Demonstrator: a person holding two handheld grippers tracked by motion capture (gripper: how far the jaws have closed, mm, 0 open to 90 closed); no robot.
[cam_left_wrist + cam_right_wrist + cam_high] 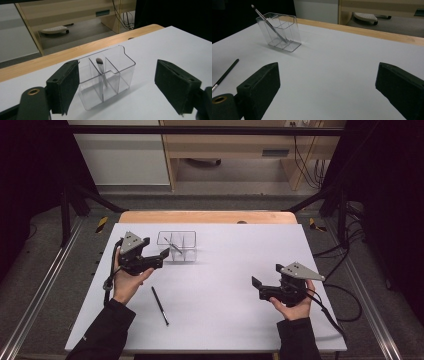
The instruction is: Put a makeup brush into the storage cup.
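A clear plastic organizer [184, 253] with several compartments stands on the white table at the back left. A thin brush [174, 245] leans inside it, bristle end up [99, 60]. A second dark brush [160, 305] lies flat on the table in front of the organizer, near the person's left forearm. My left gripper [162, 257] hovers just left of the organizer, open, with the organizer [110, 77] a short way beyond its jaws. My right gripper [256, 285] is held at the right of the table, open and empty, pointing left toward the organizer [280, 31] and the lying brush [225, 73].
The white table top [235, 245] has a wooden strip [207, 216] along its far edge. Beyond it are the floor, pale wooden furniture and cables. Black frame posts stand at both sides.
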